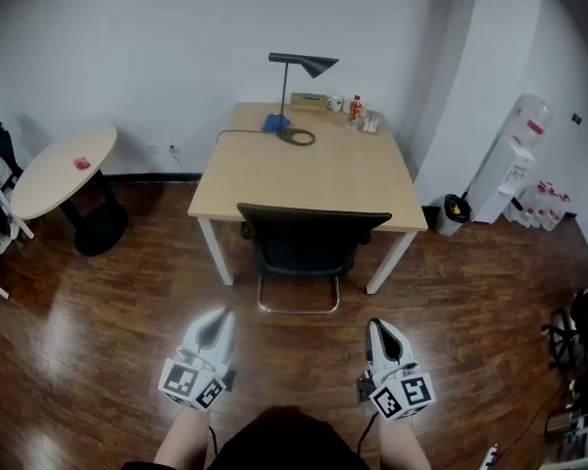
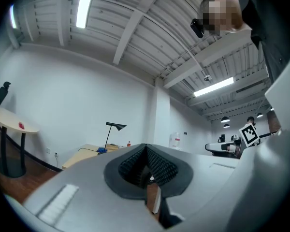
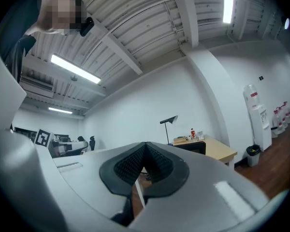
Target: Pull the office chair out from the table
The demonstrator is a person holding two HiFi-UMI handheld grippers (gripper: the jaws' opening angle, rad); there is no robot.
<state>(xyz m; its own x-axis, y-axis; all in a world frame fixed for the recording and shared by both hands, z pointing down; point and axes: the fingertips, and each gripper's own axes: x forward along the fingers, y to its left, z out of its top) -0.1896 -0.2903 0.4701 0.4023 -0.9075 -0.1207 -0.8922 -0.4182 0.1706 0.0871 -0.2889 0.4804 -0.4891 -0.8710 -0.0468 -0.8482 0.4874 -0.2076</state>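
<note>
Chair [image 1: 309,238] sits tucked in at the near edge of the table [image 1: 274,179], its dark back right against the tabletop's front edge and its metal loop base on the wood floor [image 1: 127,302] between the white table legs. At far left in the head view a round table [image 1: 49,169] on a dark pedestal carries a small red thing [image 1: 81,164]. Nearer the camera, the left gripper [image 1: 219,315] is held low over the floor, pointing toward the chair but well apart from it. In the left gripper view its jaws [image 2: 146,149] are pressed together with nothing between the ribbed pads, and the table [image 2: 84,153] and lamp [image 2: 115,125] show far off beyond them. On the table's far side stand a black lamp [image 1: 299,67] with a blue thing [image 1: 276,122] by its foot, and some bottles and a mug [image 1: 358,111] toward the back right corner. The right gripper [image 1: 376,325] is on the other side of the chair, level with the left one and also clear of the chair. Its own view shows the jaws [image 3: 146,146] closed tight on nothing, with the chair's back [image 3: 193,147] at the table edge in the distance. At far right a dark bin [image 1: 456,209] and a white water dispenser [image 1: 514,160] stand by the wall.
</note>
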